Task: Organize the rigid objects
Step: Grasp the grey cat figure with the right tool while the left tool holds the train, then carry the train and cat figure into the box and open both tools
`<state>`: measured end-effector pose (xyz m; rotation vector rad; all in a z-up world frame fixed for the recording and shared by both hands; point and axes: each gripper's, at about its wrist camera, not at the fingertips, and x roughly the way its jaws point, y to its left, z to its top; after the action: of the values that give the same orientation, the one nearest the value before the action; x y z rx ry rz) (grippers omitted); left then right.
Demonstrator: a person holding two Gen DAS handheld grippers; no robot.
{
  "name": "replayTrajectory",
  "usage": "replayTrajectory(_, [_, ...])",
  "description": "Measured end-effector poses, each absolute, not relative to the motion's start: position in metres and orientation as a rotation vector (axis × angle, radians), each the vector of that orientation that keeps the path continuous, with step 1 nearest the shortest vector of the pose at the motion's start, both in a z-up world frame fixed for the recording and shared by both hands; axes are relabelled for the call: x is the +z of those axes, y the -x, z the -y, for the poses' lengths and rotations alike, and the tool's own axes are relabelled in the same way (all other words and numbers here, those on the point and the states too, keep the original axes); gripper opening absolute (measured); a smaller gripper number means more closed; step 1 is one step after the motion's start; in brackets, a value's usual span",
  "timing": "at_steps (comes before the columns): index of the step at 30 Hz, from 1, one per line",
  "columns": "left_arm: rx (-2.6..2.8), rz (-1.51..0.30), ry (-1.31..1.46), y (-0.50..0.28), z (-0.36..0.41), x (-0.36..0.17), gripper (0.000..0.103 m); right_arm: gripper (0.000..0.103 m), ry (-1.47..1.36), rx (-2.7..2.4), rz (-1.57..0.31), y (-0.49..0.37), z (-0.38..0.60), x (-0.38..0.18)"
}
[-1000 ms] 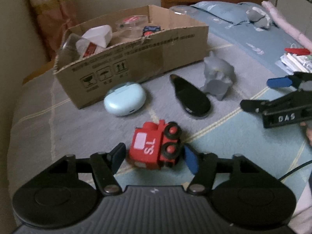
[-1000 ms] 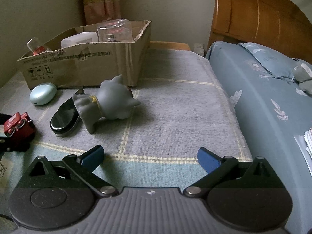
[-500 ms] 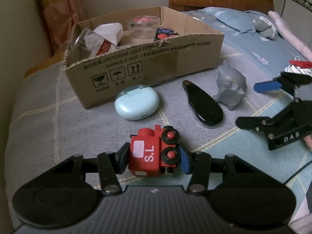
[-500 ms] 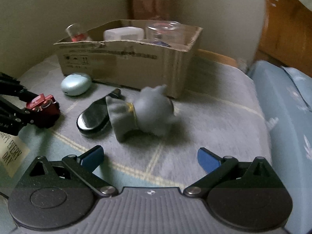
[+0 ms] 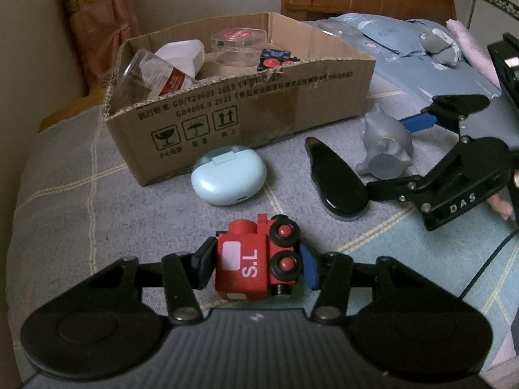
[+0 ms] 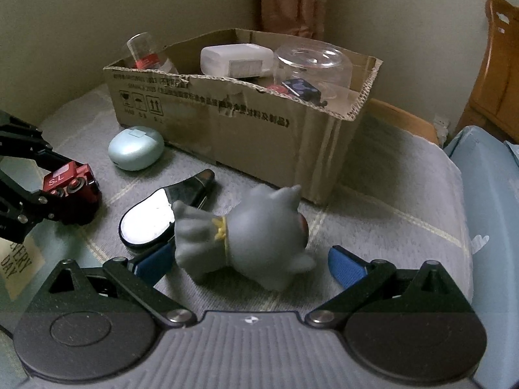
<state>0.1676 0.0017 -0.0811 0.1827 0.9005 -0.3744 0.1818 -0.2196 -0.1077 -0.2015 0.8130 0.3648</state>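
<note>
At the bottom centre of the frame the left gripper [image 5: 256,265] has its jaws closed against both sides of a red toy train [image 5: 253,259] marked "S.L", lying on its side with black wheels facing up. Above it on the grey checked bed cover [image 5: 65,175] lie a pale blue earbud case [image 5: 228,175], a glossy black oval object [image 5: 337,178] and a grey figurine [image 5: 386,149]. The right gripper [image 5: 399,155], jaws spread, reaches the figurine from the right edge. A cardboard box [image 5: 259,113] fills the upper middle.
</note>
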Motion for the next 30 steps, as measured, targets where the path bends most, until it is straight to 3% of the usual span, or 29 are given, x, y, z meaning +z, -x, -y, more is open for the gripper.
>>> replayTrajectory(7, [-0.361,-0.899,-0.192,-0.166,0.001,-0.081,0.053,0.102,0.26,0.352,-0.806,-0.186,0.214,-0.105])
replayTrajectory(17, [-0.374,-0.906,-0.211,-0.167,0.003,-0.08,0.05,0.08,0.266,0.398,-0.82,-0.188,0.211,-0.098])
replayTrajectory(30, [-0.43,-0.901,-0.237,-0.163,0.003,-0.062,0.048,0.078,0.245,0.401,-0.852,-0.177,0.212,-0.079])
